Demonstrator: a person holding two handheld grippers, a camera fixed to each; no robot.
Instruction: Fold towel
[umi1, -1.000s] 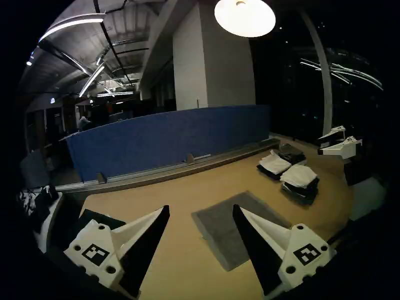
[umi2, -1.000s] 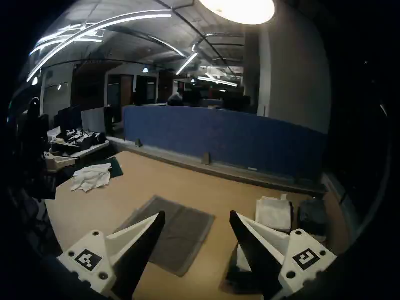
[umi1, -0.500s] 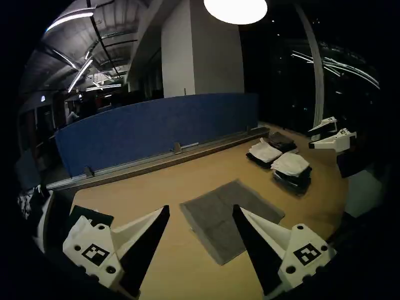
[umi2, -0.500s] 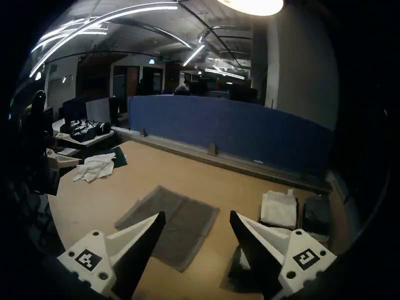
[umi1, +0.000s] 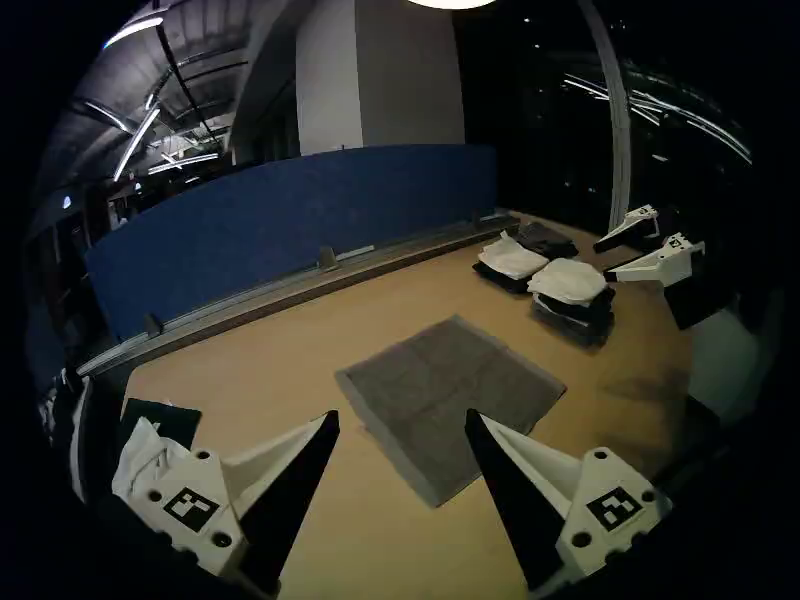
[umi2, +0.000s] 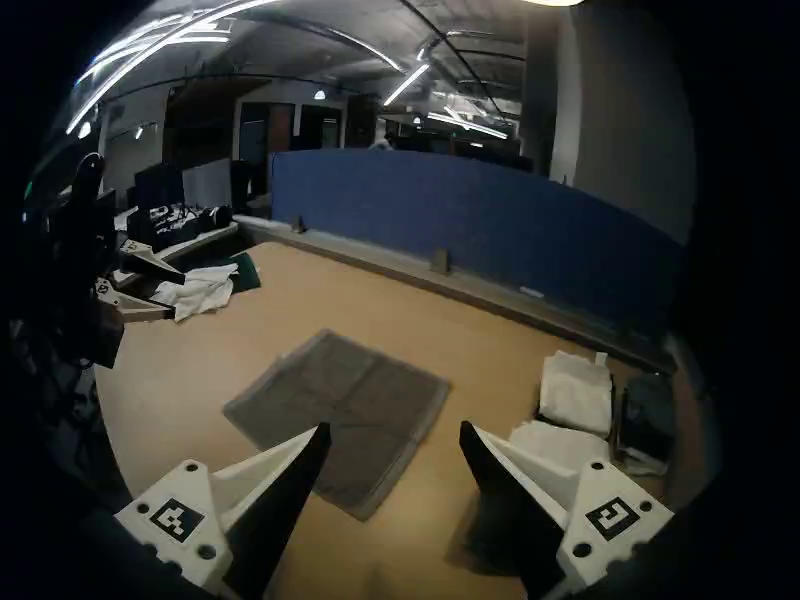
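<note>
Left claw (umi1: 401, 414), right claw (umi2: 393, 426) bear square markers (umi1: 190, 508), gaping at towel (umi1: 450, 385).

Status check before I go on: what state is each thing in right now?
grey towel: spread flat, unfolded.
left tongs: open, empty.
right tongs: open, empty.
towel stacks: folded, piled.
white cloth: crumpled.
</note>
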